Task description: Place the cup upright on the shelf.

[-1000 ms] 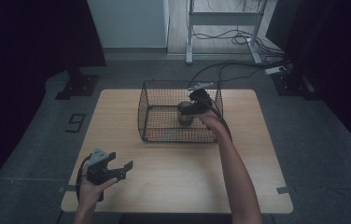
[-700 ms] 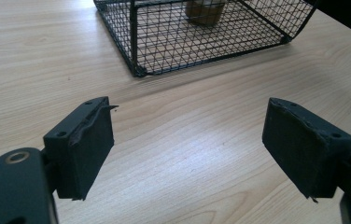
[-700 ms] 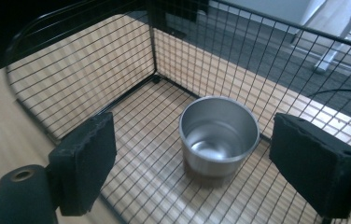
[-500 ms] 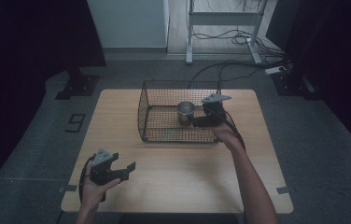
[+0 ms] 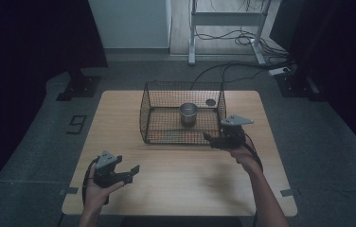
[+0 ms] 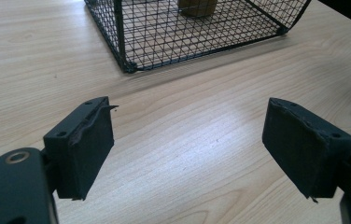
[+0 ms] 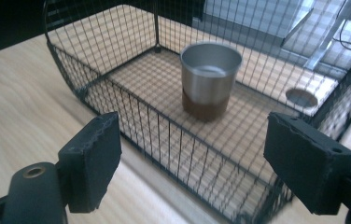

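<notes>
Cup (image 5: 188, 113) is found upright inside the wire basket (image 5: 150, 111); its brown base band is made out in the right gripper view. Right gripper (image 5: 212, 140) is held at the basket's near right corner, jaws spread, nothing pinched. Left gripper (image 5: 131, 172) is held well short of the basket, jaws spread.
</notes>
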### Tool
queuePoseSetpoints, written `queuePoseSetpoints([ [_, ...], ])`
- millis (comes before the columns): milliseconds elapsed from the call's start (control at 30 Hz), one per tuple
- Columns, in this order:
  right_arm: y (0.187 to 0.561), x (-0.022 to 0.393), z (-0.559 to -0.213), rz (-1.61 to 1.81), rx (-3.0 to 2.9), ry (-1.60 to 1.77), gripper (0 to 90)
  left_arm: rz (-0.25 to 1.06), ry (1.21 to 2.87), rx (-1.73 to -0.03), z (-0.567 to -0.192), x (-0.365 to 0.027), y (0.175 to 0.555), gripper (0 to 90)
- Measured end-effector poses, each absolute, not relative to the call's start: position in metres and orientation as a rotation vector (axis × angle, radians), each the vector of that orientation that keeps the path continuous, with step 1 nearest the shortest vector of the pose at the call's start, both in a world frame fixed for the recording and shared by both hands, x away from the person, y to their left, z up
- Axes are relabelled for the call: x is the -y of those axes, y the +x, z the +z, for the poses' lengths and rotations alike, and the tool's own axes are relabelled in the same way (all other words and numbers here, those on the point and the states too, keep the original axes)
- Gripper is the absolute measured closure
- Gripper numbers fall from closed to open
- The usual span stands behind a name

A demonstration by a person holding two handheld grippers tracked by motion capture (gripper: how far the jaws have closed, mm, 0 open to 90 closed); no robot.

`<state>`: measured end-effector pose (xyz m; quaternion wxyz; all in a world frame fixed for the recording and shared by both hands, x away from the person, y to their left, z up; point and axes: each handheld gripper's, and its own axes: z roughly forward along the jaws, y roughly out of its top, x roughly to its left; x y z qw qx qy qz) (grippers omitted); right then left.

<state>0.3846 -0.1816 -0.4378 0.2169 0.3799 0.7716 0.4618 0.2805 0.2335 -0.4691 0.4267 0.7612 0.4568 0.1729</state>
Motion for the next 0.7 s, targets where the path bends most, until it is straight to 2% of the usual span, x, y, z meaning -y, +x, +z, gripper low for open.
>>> queuePoseSetpoints([
  [400, 0.355, 0.203, -0.483, 1.259, -2.132, 1.092, 19.1, 0.425, 1.920, -1.138, -0.472, -0.229, 0.282, 16.7],
  [700, 0.352, 0.204, -0.493, 1.244, -2.110, 1.104, 17.5, 0.425, 1.922, -1.134, -0.472, -0.228, 0.282, 16.7],
])
